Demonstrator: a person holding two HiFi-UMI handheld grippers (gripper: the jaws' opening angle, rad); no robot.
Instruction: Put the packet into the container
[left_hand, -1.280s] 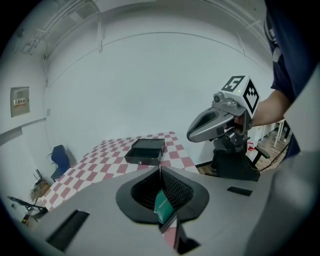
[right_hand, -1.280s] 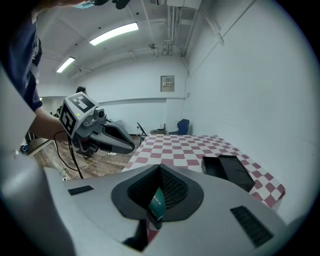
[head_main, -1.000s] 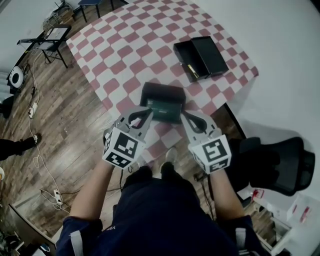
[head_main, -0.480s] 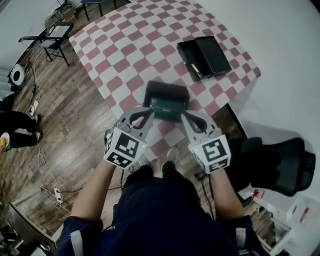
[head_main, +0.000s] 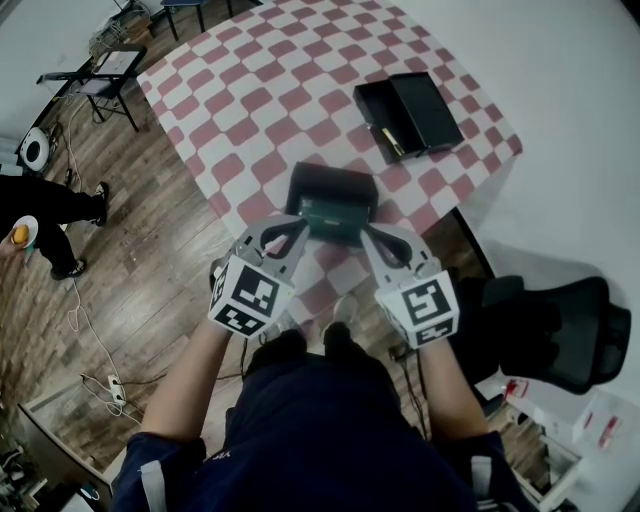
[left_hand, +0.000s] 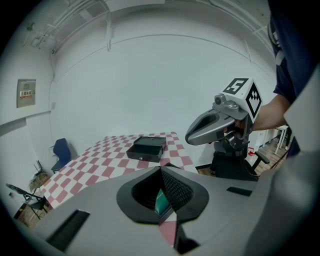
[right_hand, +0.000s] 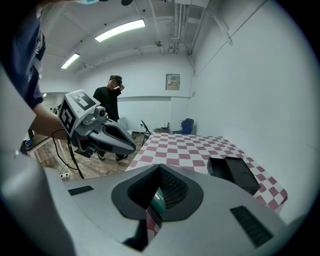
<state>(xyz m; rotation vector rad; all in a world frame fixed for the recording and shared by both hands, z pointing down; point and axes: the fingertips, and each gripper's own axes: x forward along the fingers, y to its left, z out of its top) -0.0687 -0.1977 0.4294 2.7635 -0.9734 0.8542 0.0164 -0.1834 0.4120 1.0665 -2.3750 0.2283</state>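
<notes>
A green packet (head_main: 333, 213) lies at the front of a dark low box (head_main: 332, 185) near the checked table's near edge; I cannot tell whether it is in the box or on it. The container, an open black box (head_main: 402, 113), stands at the table's far right. My left gripper (head_main: 299, 226) is just left of the packet and my right gripper (head_main: 366, 234) just right of it, both shut and holding nothing. Through the left gripper's jaws a sliver of the green packet (left_hand: 161, 202) shows, and likewise through the right gripper's (right_hand: 158, 201).
A black office chair (head_main: 560, 325) stands right of the table. A folding chair (head_main: 98, 85) and cables lie on the wood floor at the left. A person (head_main: 45, 205) walks at the left edge, and one (right_hand: 108, 105) stands beyond the table.
Both grippers stay beside the packet almost unmoved. The person at the left edge has walked further into view.
</notes>
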